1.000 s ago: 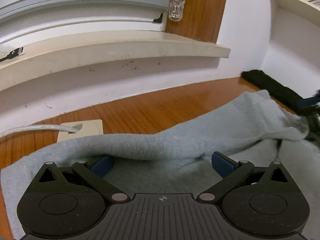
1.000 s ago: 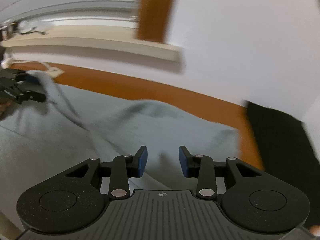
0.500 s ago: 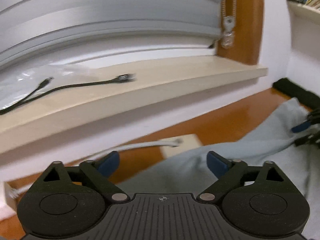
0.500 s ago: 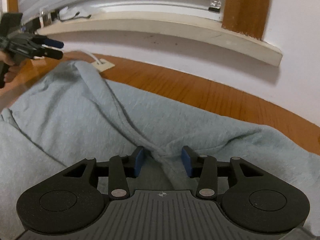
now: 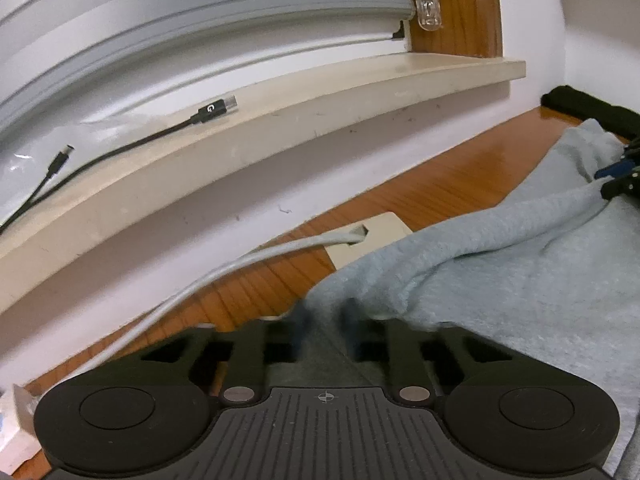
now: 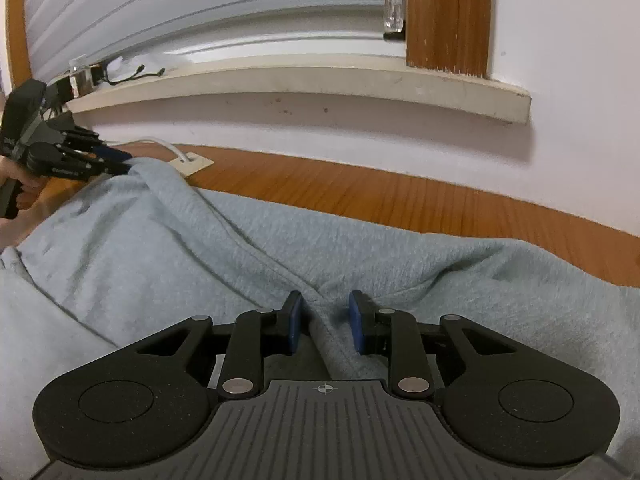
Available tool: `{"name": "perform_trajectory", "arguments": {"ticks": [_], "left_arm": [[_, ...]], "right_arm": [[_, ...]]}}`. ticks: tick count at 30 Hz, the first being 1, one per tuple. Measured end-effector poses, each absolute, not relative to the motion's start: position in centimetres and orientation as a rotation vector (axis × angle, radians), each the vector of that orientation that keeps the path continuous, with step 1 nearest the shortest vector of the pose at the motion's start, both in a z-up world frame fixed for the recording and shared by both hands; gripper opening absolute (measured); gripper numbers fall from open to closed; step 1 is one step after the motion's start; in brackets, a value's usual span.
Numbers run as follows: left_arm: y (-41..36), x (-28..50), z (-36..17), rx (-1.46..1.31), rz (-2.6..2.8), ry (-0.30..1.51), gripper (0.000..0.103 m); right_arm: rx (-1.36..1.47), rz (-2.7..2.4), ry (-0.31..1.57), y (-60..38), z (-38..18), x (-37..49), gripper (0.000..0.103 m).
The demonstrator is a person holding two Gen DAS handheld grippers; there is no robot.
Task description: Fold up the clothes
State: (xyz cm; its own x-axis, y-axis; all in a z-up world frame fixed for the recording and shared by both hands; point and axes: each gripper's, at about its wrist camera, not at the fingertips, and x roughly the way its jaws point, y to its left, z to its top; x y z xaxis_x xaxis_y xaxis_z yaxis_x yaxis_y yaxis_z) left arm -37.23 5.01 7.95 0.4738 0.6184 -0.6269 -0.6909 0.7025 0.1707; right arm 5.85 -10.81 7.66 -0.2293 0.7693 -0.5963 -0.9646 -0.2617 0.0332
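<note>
Left wrist view: left gripper [image 5: 325, 330] closing on the grey sweatshirt's [image 5: 520, 264] corner beside the window sill [image 5: 280, 120], while the right gripper [image 6: 325, 320], also closing, straddles a fold on the desk [image 6: 400, 196].

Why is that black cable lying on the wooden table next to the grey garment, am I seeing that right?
Not quite. The black cable lies up on the pale window sill, not on the wooden table. The left wrist view shows it. The grey garment does lie on the table below.
</note>
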Motion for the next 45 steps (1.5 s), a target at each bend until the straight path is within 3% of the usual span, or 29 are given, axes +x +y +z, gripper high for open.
{"name": "perform_trajectory", "arguments": {"ticks": [2, 10, 15, 21, 24, 26, 28, 31, 36, 45], "left_arm": [[4.3, -37.4, 8.7, -0.083, 0.833, 0.703, 0.008], [-2.4, -38.8, 13.5, 0.038, 0.873, 0.614, 0.007], [-7.5, -39.7, 12.7, 0.016, 0.837, 0.652, 0.010], [-9.7, -41.5, 12.7, -0.016, 0.855, 0.666, 0.033], [-8.4, -42.0, 13.3, -0.030, 0.882, 0.644, 0.049], [-7.2, -42.2, 13.7, -0.039, 0.902, 0.631, 0.068], [-5.4, -42.1, 13.4, -0.079, 0.910, 0.630, 0.074], [-2.3, -41.7, 11.6, -0.163, 0.911, 0.655, 0.073], [-0.2, -43.4, 9.3, -0.309, 0.927, 0.663, 0.060], [-0.9, -47.7, 8.1, -0.630, 0.878, 0.466, 0.066]], "right_arm": [[-0.558, 1.772, 0.459, -11.0, 7.5, 5.7, 0.025], [-0.592, 1.749, 0.403, -11.3, 7.4, 4.8, 0.026], [-0.588, 1.744, 0.404, -11.3, 7.4, 4.8, 0.026], [-0.575, 1.747, 0.422, -11.3, 7.4, 5.0, 0.026], [-0.576, 1.745, 0.420, -11.3, 7.4, 5.0, 0.027], [-0.579, 1.742, 0.415, -11.3, 7.4, 4.9, 0.027], [-0.579, 1.741, 0.415, -11.3, 7.4, 4.9, 0.027], [-0.577, 1.741, 0.418, -11.3, 7.4, 4.9, 0.027], [-0.569, 1.741, 0.428, -11.3, 7.3, 5.1, 0.031], [-0.572, 1.739, 0.429, -11.3, 7.4, 5.1, 0.032]]}}
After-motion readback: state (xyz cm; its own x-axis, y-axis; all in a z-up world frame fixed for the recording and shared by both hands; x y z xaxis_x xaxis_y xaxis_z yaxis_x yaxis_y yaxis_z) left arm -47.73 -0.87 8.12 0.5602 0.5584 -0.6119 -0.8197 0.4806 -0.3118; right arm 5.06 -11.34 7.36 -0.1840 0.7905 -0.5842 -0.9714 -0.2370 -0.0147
